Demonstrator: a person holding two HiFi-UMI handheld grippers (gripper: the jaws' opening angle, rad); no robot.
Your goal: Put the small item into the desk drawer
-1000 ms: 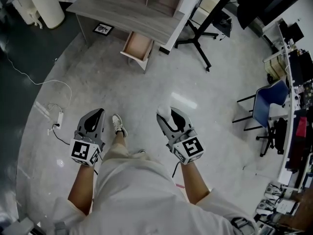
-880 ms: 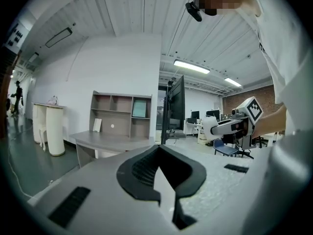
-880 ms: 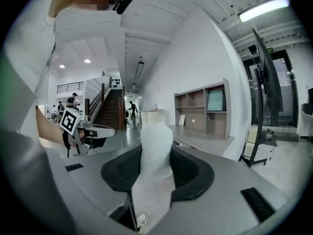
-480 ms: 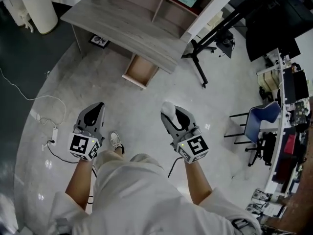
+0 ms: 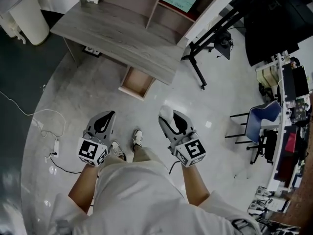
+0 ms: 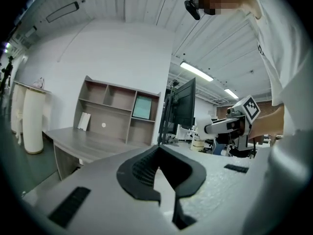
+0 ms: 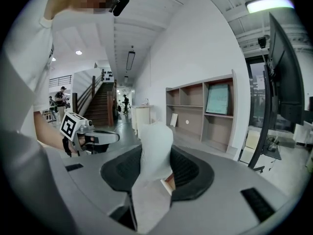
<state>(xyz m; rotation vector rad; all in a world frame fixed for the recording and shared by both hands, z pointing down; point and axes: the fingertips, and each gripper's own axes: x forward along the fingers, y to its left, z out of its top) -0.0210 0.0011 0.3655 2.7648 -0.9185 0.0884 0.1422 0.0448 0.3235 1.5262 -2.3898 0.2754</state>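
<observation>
Looked like the carry step: the right gripper (image 5: 169, 115) pinched the small white item (image 7: 155, 151), the left gripper (image 5: 108, 114) was pressed together empty, and next it'd need lowering into the open drawer (image 5: 136, 82).

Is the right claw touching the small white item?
Touching. The right gripper view shows the right claw closed on the small white item, its black pads pressing both sides.

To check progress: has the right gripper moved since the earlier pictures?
Yes. The right gripper, holding the white item, is now nearer the open drawer.
</observation>
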